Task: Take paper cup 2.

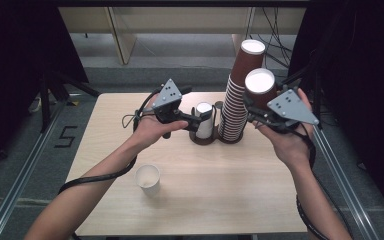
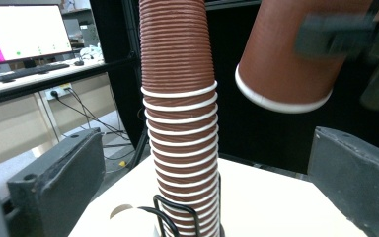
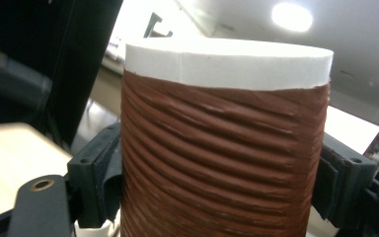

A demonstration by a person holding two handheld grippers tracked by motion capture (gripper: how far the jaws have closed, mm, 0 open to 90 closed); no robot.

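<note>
A tall stack of ribbed brown paper cups point(image 1: 237, 107) stands upside down in a black wire holder point(image 1: 230, 137) at the table's middle back. My right gripper point(image 1: 259, 106) is shut on one brown cup point(image 1: 260, 87), held in the air just right of the stack, with its white end up. In the right gripper view this cup point(image 3: 224, 158) sits squeezed between both pads point(image 3: 96, 173). My left gripper point(image 1: 199, 121) is open at a short stack of white cups point(image 1: 204, 119) beside the brown stack. In the left gripper view its jaws stand wide apart, with the brown stack point(image 2: 180, 123) straight ahead.
A single white cup point(image 1: 148, 179) stands upright on the wooden table point(image 1: 230, 190) near the front left. The other hand's brown cup point(image 2: 288, 59) hangs at the upper right of the left gripper view. Dark curtains flank the table, with desks behind it.
</note>
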